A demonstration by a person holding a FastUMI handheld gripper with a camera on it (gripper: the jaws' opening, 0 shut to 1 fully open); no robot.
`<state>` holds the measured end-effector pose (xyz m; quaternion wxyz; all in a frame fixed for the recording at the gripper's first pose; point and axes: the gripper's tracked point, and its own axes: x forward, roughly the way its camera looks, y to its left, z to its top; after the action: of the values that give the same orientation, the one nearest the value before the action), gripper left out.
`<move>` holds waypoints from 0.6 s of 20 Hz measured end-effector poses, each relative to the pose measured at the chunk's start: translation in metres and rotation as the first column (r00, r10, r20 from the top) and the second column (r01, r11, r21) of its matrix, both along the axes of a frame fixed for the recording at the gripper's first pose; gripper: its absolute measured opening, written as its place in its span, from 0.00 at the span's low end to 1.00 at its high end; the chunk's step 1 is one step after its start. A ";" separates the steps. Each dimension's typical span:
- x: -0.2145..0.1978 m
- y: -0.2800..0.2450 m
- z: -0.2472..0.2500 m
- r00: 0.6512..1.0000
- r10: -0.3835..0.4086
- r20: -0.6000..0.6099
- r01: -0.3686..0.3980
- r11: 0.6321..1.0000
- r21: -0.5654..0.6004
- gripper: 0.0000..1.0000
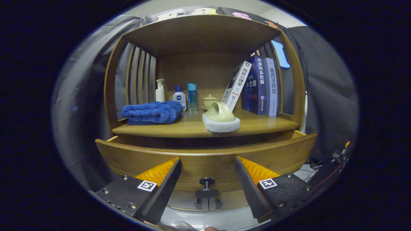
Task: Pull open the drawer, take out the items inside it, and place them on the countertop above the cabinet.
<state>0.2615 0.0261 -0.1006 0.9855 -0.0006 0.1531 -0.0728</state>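
The wooden drawer (138, 157) stands pulled out from under the countertop (266, 125) of the cabinet. Its dark knob (207, 183) sits between my two fingers, with neither finger touching it. My gripper (207, 160) is open and empty, and its tips reach up in front of the drawer's front panel. The drawer's inside is a dark slot (205, 142) below the countertop, and its contents are hidden from this angle. A folded blue towel (151, 112) and a pale green-handled scrubbing sponge (221, 119) lie on the countertop.
At the back of the countertop stand a white pump bottle (160, 90), a small white bottle (179, 96), a clear blue bottle (192, 97) and a little lidded pot (210, 100). Books (261, 86) lean at the right. A shelf roof (202, 32) covers the space.
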 end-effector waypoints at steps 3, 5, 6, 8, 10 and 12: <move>0.016 -0.001 -0.002 1.000 -0.001 0.001 0.001 1.000 -0.005 1.00; 0.026 -0.003 -0.003 1.000 0.002 -0.001 -0.002 1.000 -0.016 1.00; 0.029 -0.003 -0.005 1.000 0.004 -0.007 -0.004 1.000 -0.026 1.00; 0.037 -0.005 -0.007 1.000 0.007 -0.014 -0.008 0.999 -0.045 1.00; 0.043 -0.006 -0.008 1.000 0.007 -0.017 -0.008 0.999 -0.050 1.00; 0.044 -0.006 -0.006 1.000 0.010 -0.008 -0.010 0.999 -0.046 1.00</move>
<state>0.3055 0.0203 -0.1068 0.9850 -0.0243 0.1552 -0.0714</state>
